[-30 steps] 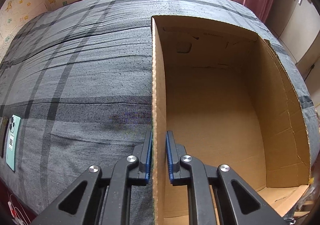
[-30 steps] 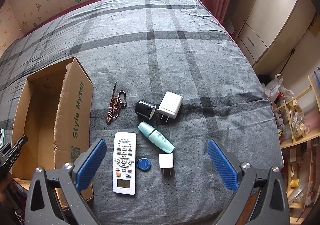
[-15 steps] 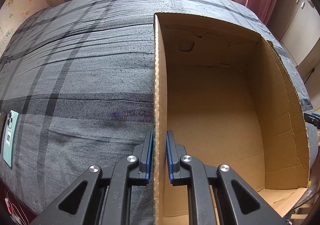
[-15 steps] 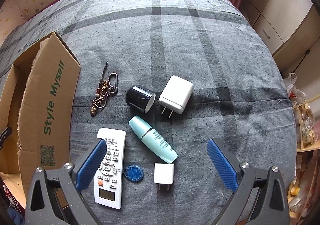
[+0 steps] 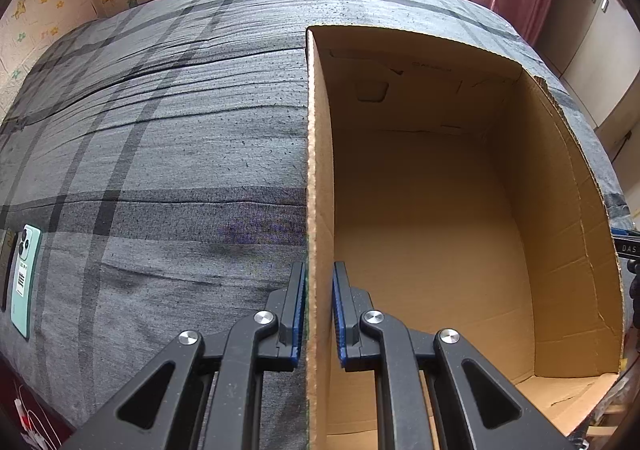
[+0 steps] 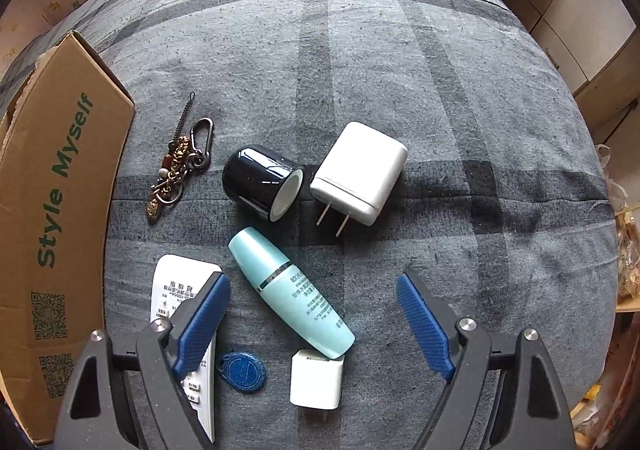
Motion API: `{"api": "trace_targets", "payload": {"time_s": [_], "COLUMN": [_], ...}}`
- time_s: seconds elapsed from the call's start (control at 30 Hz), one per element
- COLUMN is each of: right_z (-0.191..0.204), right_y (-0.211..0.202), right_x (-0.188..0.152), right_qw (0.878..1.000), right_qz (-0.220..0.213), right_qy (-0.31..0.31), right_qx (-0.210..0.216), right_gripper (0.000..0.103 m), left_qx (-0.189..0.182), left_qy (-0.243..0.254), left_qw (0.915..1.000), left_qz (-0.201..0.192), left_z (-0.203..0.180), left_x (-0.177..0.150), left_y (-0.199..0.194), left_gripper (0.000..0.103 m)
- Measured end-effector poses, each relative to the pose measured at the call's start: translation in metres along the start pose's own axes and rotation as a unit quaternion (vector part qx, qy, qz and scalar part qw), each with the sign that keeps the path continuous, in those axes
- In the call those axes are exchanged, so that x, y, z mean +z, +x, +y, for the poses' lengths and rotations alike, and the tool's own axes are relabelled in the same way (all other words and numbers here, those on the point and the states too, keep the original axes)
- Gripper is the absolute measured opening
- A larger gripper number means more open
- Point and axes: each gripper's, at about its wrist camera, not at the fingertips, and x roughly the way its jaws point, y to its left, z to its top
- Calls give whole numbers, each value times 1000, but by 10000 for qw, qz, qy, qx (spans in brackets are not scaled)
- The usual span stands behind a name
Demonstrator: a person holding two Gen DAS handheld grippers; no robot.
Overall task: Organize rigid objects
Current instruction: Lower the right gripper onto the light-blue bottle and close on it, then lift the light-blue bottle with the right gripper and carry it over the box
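Right wrist view: right tool (image 6: 312,314) spread wide above teal bottle (image 6: 290,292) on bed, frame center-bottom. Left tool (image 5: 319,306) pinches empty cardboard box (image 5: 320,169) wall. Step: first pick; next, lower and close.

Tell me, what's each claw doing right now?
Left gripper shut on box wall. Right gripper open above teal bottle. Box empty inside. Small white charger touches bottle's end.
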Motion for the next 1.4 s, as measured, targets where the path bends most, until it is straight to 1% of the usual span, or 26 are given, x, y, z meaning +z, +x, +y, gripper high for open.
{"api": "trace_targets", "payload": {"time_s": [0.07,0.13,0.2,0.23,0.27,0.37,0.4,0.53,0.67,0.87,1.1,1.4], "right_z": [1,3,7,8,9,12,13,18,24,24,29,49], "right_y": [5,11,17,18,21,22,22,16,1,-22,-51,-86], "right_x": [1,3,3,3,3,2,2,-1,-3,-2,-3,1], "right_qw": [10000,9999,9996,9995,9993,9990,9990,9990,9989,9993,9992,9983], "right_qz": [42,99,160,178,205,217,194,140,63,-66,-205,-411], "right_qy": [-16,-98,-175,-203,-214,-256,-271,-304,-410,-291,-297,-387], "right_qx": [62,94,117,166,226,281,298,309,230,230,184,159], "right_gripper": [83,77,63,58,44,30,29,28,28,28,28,28], "left_qx": [2,2,3,7,19,39,39,70,110,138,133,130], "left_qy": [1,-7,-14,-12,-4,6,3,22,54,104,130,150], "left_qw": [10000,10000,10000,10000,10000,10000,10000,10000,9999,9998,9998,9998], "left_qz": [1,1,1,-1,-2,-12,-14,-18,-24,-33,-40,-35], "left_z": [0,0,0,0,-1,-1,-1,-3,-4,-6,-6,-7], "left_x": [0,0,0,0,0,0,-1,-1,-1,-1,-2,-2], "left_y": [0,0,0,0,0,1,1,0,0,-1,-1,-2], "left_gripper": [14,14,14,14,14,14,14,14,14,14,14,14]}}
